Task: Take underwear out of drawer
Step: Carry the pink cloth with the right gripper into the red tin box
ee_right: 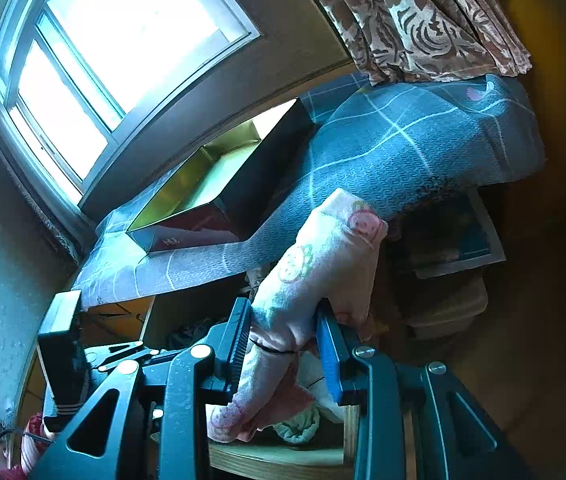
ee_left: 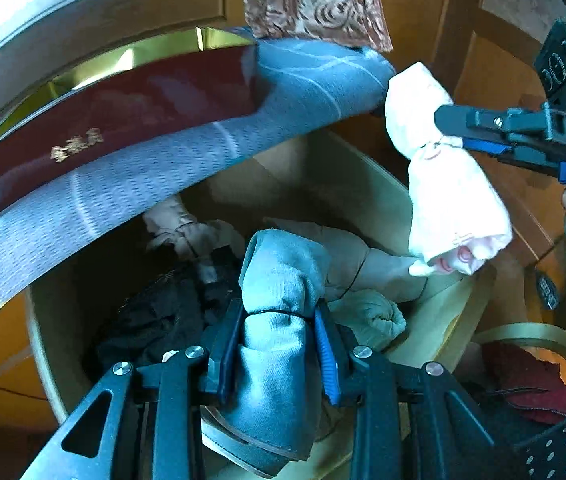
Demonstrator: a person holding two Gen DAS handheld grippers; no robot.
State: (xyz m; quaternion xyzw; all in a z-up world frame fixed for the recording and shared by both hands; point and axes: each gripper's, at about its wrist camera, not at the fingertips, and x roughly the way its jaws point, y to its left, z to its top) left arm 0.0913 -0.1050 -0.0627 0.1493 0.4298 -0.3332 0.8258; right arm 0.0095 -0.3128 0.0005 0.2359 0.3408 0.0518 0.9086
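Surface [ee_right: 403, 152]: covered in a blue checked cloth, above and behind the open drawer.
Drawer [ee_left: 435, 312]: pale wood, open; holds a dark lacy garment [ee_left: 155, 312] at left, beige rolled pieces [ee_left: 187, 232] farther back and a pale green roll [ee_left: 371, 316] at right.
Red box [ee_left: 123, 120]: glossy, with a gold inside that looks bare, on the surface at left.
Blue-grey underwear roll [ee_left: 279, 320]: bound by a thin dark band, upright over the drawer's near middle.
Pink printed underwear roll [ee_left: 451, 184]: banded, held above the drawer's right side.
Left tongs [ee_left: 279, 340]: closed on the blue-grey roll.
Right tongs [ee_right: 283, 344]: closed on the pink roll.
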